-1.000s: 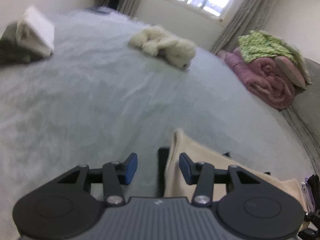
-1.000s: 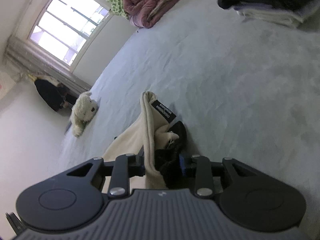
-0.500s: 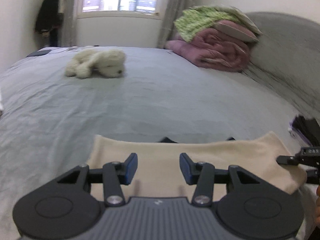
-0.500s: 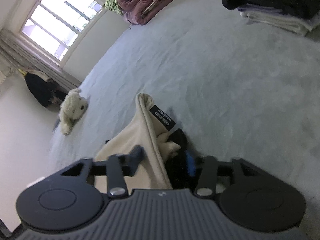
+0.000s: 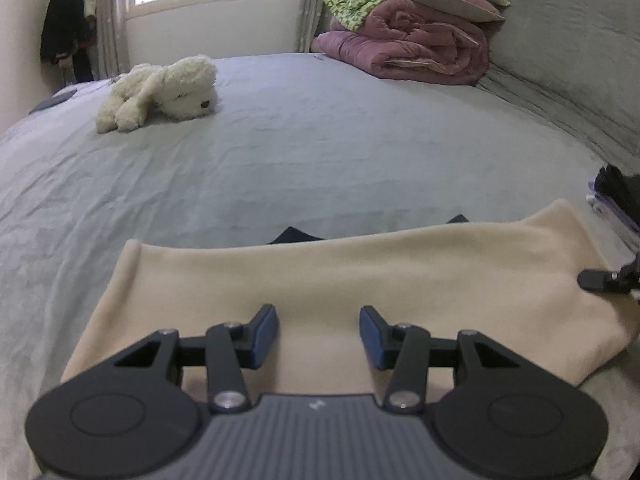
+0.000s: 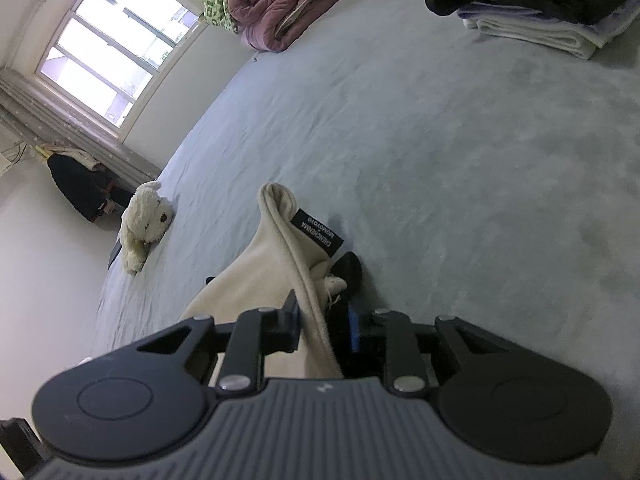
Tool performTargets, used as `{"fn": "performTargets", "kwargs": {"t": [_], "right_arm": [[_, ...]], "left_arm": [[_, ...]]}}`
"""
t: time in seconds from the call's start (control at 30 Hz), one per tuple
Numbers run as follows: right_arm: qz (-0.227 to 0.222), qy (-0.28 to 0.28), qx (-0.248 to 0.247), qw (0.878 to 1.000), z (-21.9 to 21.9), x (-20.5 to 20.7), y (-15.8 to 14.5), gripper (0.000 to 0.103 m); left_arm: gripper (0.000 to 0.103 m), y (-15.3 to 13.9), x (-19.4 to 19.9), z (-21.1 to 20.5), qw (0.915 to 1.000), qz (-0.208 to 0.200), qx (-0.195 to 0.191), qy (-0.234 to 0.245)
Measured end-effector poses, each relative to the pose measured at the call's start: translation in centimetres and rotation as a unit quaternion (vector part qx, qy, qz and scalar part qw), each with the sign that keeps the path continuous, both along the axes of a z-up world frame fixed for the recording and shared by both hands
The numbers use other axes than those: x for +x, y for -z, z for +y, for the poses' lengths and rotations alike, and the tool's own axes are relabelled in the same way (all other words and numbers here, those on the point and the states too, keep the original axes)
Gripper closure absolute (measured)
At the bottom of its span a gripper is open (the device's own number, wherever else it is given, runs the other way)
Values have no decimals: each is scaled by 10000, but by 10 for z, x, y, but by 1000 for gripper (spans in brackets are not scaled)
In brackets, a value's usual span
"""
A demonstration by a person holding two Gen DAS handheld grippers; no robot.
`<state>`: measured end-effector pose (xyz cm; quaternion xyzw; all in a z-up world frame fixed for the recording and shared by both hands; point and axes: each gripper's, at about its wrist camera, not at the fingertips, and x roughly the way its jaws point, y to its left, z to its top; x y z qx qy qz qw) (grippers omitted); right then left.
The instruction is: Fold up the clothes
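The left gripper [image 5: 319, 336] has a matte black body with a ribbed grey panel at its centre, marked by a small pale logo. Two round black housings with shallow circular recesses flank the panel. Angled black link arms run forward from them, pinned with silver screws, and triangular cut-outs open the outer links. The fingers [image 5: 264, 334] carry blue pads on their inner faces. The right gripper [image 6: 322, 326] is built the same: ribbed grey panel, round housings, silver screws, black links. Its pads look blue too, though cloth hides most of them.
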<state>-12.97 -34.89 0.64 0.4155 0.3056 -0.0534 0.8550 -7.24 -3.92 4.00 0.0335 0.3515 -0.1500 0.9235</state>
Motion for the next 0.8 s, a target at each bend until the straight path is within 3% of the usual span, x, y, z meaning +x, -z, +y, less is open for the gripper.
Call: {"fn": "performTargets", "kwargs": {"t": [0.23,0.4,0.6,0.8], "right_arm": [[-15,69,74,9999,2,-1,1,75],[-28,105,237,9997,1,-2,2,73],[-53,66,229,9997,0,-3,2,72],[-63,35,251,9997,1,-6,3,70]], "left_arm": [[55,-4,-14,-23,9978,-380,112,526],[55,3,-17,-50,9957,-411,316,765],[55,9,-10,-61,9961,-363,481,643],[55,5,-10,-54,9977,-357,295,486]]}}
